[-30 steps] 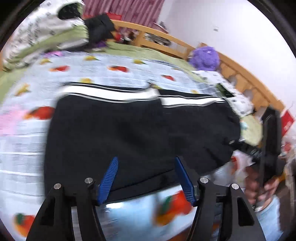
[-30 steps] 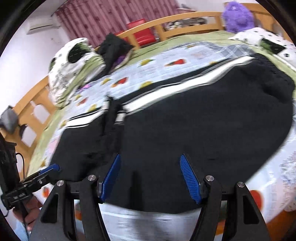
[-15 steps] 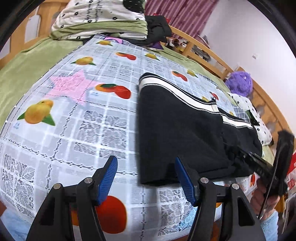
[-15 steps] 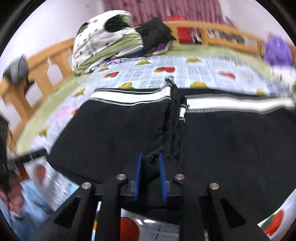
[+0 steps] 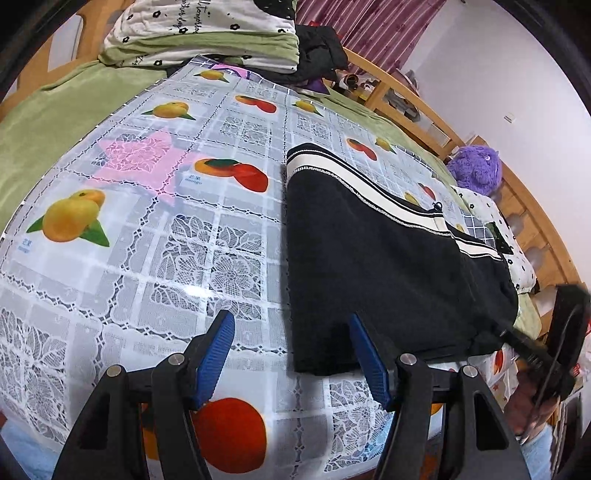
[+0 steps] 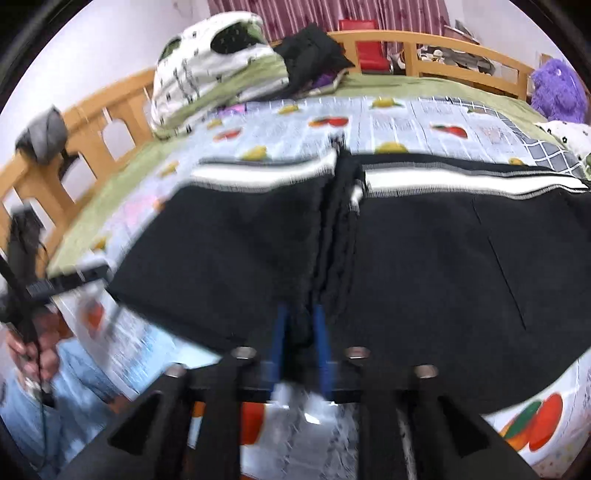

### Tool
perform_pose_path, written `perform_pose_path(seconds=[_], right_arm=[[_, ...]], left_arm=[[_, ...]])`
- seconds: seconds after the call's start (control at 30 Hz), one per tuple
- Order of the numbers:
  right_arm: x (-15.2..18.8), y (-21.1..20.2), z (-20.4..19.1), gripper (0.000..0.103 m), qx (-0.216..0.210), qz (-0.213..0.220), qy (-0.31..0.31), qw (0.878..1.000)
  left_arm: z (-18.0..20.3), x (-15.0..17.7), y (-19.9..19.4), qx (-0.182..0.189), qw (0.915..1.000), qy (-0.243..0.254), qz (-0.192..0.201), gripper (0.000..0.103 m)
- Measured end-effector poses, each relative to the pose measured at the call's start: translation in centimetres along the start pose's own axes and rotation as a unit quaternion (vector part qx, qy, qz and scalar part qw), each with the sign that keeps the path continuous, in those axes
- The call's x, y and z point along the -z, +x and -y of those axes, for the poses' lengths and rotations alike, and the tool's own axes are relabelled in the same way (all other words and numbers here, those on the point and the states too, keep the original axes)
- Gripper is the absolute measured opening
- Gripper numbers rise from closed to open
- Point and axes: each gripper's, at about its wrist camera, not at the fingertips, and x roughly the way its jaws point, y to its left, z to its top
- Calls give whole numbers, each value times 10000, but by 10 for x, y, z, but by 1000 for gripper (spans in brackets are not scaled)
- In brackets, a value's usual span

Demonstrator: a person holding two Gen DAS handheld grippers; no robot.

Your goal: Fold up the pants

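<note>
Black pants (image 5: 376,254) with a white side stripe lie flat on the fruit-print cloth (image 5: 147,236). My left gripper (image 5: 291,328) is open, its blue fingers straddling the near left corner of the pants just above the cloth. In the right wrist view my right gripper (image 6: 300,314) is shut on a bunched ridge at the near edge of the pants (image 6: 443,258), where the fabric creases up the middle. The right gripper also shows at the right edge of the left wrist view (image 5: 532,347), and the left gripper at the left edge of the right wrist view (image 6: 48,284).
Folded bedding (image 5: 207,33) and dark clothes (image 5: 317,51) sit at the far end. A purple plush toy (image 5: 476,170) and a wooden bed rail (image 5: 413,103) lie along the right. The green blanket (image 5: 48,114) borders the cloth on the left.
My left gripper swung left from over the pants to their left corner, staying open. My right gripper moved to the crease at the near edge and shut on the fabric.
</note>
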Motion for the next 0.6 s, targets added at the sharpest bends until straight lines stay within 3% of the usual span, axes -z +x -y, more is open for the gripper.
perform_pose_path(seconds=[0.07,0.1,0.17,0.2,0.23,0.27,0.37,0.5,0.6], right_arm=[[-13,4,4,50,-76,148,166,9997],[-18,10,5,50,-43,117,193,9997],[-24,31,8,43,110,-90,224,9996],[-24,41,9,30,173,-217,190,9994],[-20,56,10,30,324,-417,108,9985],[-16,61,10,30,405,-335,58,9986],[-8,53,10,31,390,-107,38,9992],[-5,21,23,42,330,-99,311,9989],[3,-20,35,48,644,200,321,9972]], left_arm=[[-1,-3,5,5,10000,-20,-59,63],[0,-5,8,-14,10000,-9,-91,63],[4,-7,14,-90,9998,59,-139,63],[5,-8,16,-96,9998,89,-152,63],[6,-8,18,-98,9997,120,-184,63],[6,-8,21,-117,9996,142,-233,64],[10,-7,26,-184,9992,252,-232,65],[16,-17,21,-221,9989,408,-119,64],[22,-28,19,-339,9975,627,-17,65]])
